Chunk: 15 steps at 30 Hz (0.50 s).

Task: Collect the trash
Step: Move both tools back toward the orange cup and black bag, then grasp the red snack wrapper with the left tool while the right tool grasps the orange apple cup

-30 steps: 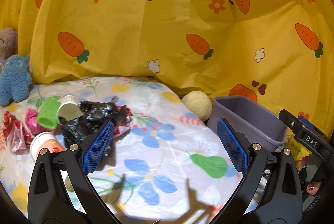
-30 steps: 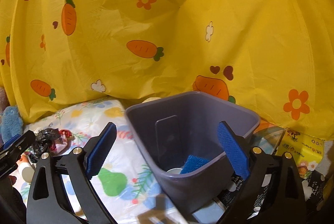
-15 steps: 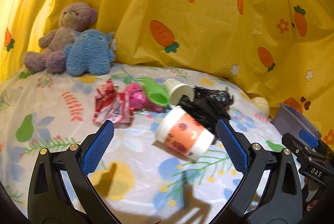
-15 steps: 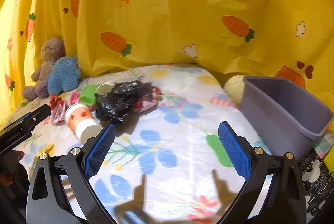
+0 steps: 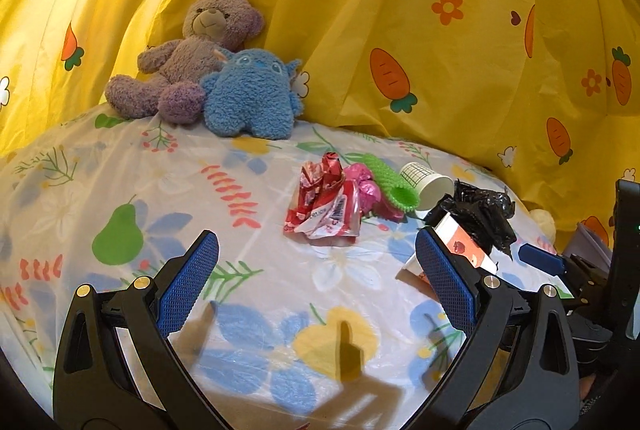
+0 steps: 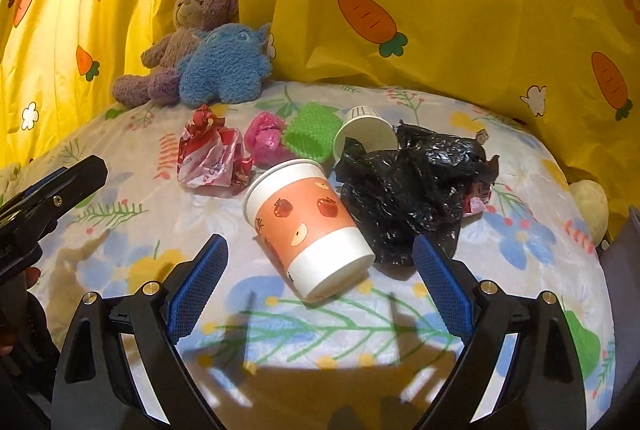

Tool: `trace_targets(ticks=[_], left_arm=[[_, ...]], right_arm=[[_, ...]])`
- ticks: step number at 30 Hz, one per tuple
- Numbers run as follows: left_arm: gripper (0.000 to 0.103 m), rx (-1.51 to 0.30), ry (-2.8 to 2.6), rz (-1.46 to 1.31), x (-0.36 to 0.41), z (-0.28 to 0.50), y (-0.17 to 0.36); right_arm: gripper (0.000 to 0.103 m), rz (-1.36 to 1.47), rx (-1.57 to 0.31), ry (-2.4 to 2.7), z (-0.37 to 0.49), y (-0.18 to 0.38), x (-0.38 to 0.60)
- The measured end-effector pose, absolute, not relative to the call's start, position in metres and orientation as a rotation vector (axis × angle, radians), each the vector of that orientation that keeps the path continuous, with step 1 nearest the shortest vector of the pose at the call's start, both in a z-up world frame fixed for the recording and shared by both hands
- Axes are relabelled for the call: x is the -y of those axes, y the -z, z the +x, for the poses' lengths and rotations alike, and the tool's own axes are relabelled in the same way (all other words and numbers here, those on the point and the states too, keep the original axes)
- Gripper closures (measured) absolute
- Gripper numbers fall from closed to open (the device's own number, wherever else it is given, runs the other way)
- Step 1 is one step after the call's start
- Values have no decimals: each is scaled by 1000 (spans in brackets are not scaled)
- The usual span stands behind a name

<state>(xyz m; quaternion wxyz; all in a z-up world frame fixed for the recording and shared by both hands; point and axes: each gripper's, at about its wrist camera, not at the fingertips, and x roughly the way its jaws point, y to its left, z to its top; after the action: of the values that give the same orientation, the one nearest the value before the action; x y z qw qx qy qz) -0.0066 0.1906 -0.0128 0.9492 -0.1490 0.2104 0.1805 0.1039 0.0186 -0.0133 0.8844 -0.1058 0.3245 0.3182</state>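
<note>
Trash lies in a cluster on the floral sheet. An orange paper cup (image 6: 306,228) lies on its side just ahead of my open, empty right gripper (image 6: 320,278). Beside it are a crumpled black bag (image 6: 412,185), a small white cup (image 6: 362,133), a green spiky piece (image 6: 312,133), a pink wad (image 6: 264,137) and a red-white wrapper (image 6: 212,153). My left gripper (image 5: 318,280) is open and empty, a short way in front of the red-white wrapper (image 5: 326,203). The orange cup (image 5: 456,250) sits partly behind its right finger.
A purple teddy bear (image 5: 192,57) and a blue plush toy (image 5: 252,93) sit at the back against the yellow carrot curtain (image 5: 440,49). The grey bin's edge (image 6: 624,270) shows at far right. A cream ball (image 6: 590,197) lies by the curtain.
Both grippers have swung left, away from the grey bin, and closer to the trash pile. The orange cup now lies right in front of my right gripper.
</note>
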Motion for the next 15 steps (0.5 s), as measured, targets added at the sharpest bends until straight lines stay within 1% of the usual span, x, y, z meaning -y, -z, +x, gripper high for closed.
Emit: trace_targets(ticks=[2,5,10,12,14,15], left_arm=[[6,-432,-367,-310,-193,-6,14],[6,-436,-365,-311,-195,-3,14],[6,-444,-358,-316,-198,2,15],[6,-449,-353,-315,-198,4,14],[6,-453,-349,-310,-197,6,14],[6,-454,-346,-308,-196,8,14]], right_arm=[[14,-233,-690,-664,110,17,-23],[21,-238,-724,-673,119,22,-28],[23,-248,-762,-703,127,29,-34],[30,-255,-772,-712,129,32,-37],[32,-262,-779,-717,130,34,-38],[35,-267,-781,-720,130,35,-38]])
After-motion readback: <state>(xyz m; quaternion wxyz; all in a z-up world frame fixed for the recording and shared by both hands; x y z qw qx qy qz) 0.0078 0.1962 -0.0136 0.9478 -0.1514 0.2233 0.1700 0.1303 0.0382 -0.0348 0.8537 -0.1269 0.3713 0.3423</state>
